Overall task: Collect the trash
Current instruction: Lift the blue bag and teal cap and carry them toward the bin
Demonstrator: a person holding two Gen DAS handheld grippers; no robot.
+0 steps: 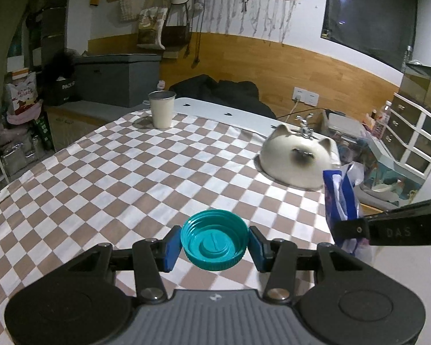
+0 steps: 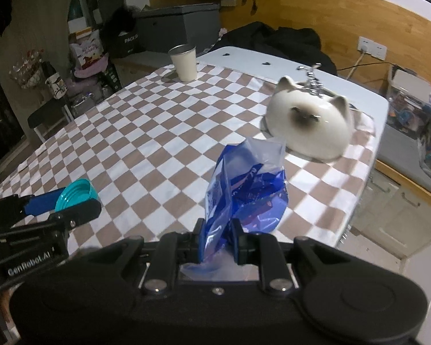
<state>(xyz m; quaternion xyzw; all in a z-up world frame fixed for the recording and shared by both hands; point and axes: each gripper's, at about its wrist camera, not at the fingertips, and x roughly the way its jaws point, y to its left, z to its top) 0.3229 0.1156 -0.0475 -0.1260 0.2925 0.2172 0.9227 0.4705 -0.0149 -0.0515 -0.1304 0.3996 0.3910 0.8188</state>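
Right now your left tool (image 1: 215, 244) grips a teal screw cap (image 1: 214, 240) between its blue pads (image 1: 169, 247), open side up, held clear above the checked tablecloth (image 1: 129, 178). The pads bear only on the ribbed rim at two opposite spots, so a tilt or a jolt could let the cap pivot or pop out and roll off across the cloth. Your right tool (image 2: 218, 240) is pinched nearly closed on a crumpled blue and clear plastic bag (image 2: 244, 189), which stands up out of the jaws and sags over. That film is slick and thin; judging by how little of it sits between the pads, it could slide free if you swing fast.

The two tools ride just beside each other, so the bag could brush the cap or the left fingers.

Farther on, a ceramic cat-shaped bowl (image 2: 310, 123) lies upside down near the worktop's right edge; a careless sweep could knock it toward the floor. Something metal glints behind it, too small to identify. A metal-rimmed cream cup (image 1: 161, 109) stands well apart at the far end.

No bin or trash container shows in either view, so you cannot tell where the load should go. The bag's lower end is hidden behind the right tool's body, and whether anything is inside the bag is unclear.
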